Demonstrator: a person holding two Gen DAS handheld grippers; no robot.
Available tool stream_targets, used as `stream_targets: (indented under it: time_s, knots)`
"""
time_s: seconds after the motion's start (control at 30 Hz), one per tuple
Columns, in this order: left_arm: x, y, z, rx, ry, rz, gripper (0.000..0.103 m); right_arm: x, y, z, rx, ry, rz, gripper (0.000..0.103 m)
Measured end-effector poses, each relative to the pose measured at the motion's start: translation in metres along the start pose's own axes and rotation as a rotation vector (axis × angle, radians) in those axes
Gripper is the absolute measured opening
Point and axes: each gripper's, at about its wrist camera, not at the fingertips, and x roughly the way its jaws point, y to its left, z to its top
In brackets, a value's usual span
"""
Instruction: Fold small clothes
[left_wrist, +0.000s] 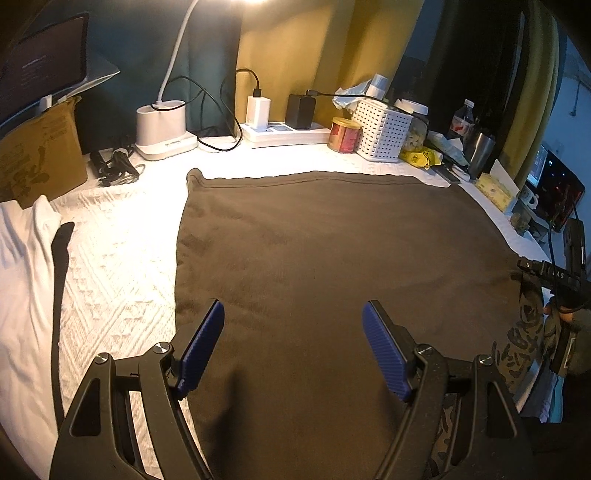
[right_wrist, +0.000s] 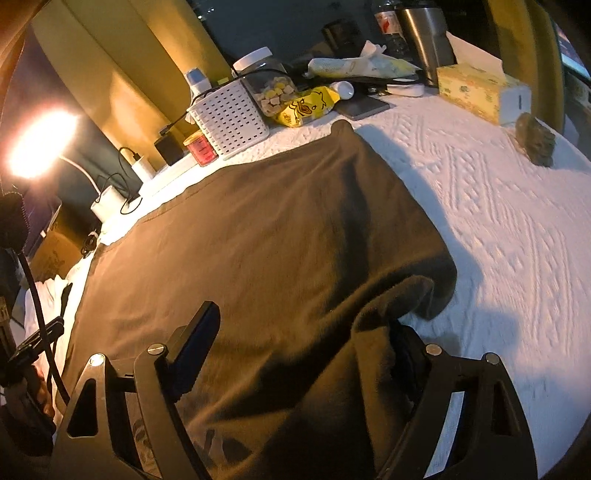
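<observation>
A dark brown garment (left_wrist: 332, 258) lies spread flat on the white textured tablecloth (left_wrist: 122, 266). My left gripper (left_wrist: 293, 310) hovers over its near part, open, with nothing between the blue pads (left_wrist: 207, 343). In the right wrist view the same garment (right_wrist: 258, 229) has its right near corner rumpled. My right gripper (right_wrist: 291, 321) stands with its jaws wide. A raised fold of cloth (right_wrist: 391, 295) drapes over and hides its right finger, while the left finger (right_wrist: 195, 347) is bare. A printed patch of the garment (left_wrist: 524, 332) shows by the hand holding the right gripper's black body (left_wrist: 561, 280).
White clothing (left_wrist: 26, 266) with a black strip lies at the far left, next to a cardboard box (left_wrist: 40, 155). Along the back stand a desk lamp base (left_wrist: 160, 129), power strip (left_wrist: 284, 131), red tin (left_wrist: 343, 134), white basket (left_wrist: 384, 129), steel tumbler (right_wrist: 424, 37) and tissue box (right_wrist: 480, 88).
</observation>
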Motion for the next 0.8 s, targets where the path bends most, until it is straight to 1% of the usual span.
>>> stream_targets:
  time_s: [0.07, 0.17, 0.33, 0.37, 0.4, 0.43, 0.47, 0.5, 0.6, 0.7, 0.8]
  knots:
    - [0.002, 0.001, 0.002, 0.001, 0.004, 0.001, 0.077, 0.005, 0.000, 0.004, -0.007, -0.004, -0.003, 0.086]
    - [0.005, 0.002, 0.006, 0.002, 0.008, 0.004, 0.077, 0.012, -0.001, 0.011, -0.011, -0.005, -0.003, 0.082]
    - [0.008, 0.009, 0.011, -0.010, 0.010, 0.014, 0.077, 0.022, -0.004, 0.023, -0.016, 0.000, -0.024, 0.069]
    - [0.009, 0.011, 0.012, -0.013, 0.011, 0.015, 0.077, 0.024, -0.005, 0.026, -0.016, 0.002, -0.030, 0.064]
    - [0.010, 0.013, 0.012, -0.015, 0.012, 0.015, 0.077, 0.026, -0.006, 0.028, -0.020, 0.003, -0.037, 0.056]
    - [0.010, 0.014, 0.013, -0.017, 0.012, 0.016, 0.077, 0.027, -0.006, 0.030, -0.023, 0.003, -0.046, 0.050]
    - [0.011, 0.016, 0.014, -0.020, 0.013, 0.015, 0.077, 0.030, -0.007, 0.032, -0.026, 0.008, -0.055, 0.039]
    - [0.011, 0.017, 0.015, -0.023, 0.012, 0.015, 0.077, 0.032, -0.007, 0.034, -0.034, 0.012, -0.066, 0.032]
    - [0.011, 0.022, 0.017, -0.028, 0.008, 0.014, 0.077, 0.035, -0.005, 0.037, -0.063, 0.034, -0.072, 0.023]
    - [0.012, 0.027, 0.018, -0.038, 0.004, 0.012, 0.077, 0.034, 0.004, 0.037, -0.101, 0.039, -0.090, 0.019]
    - [0.012, 0.031, 0.017, -0.043, 0.000, 0.009, 0.077, 0.031, 0.018, 0.037, -0.137, 0.032, -0.098, 0.019]
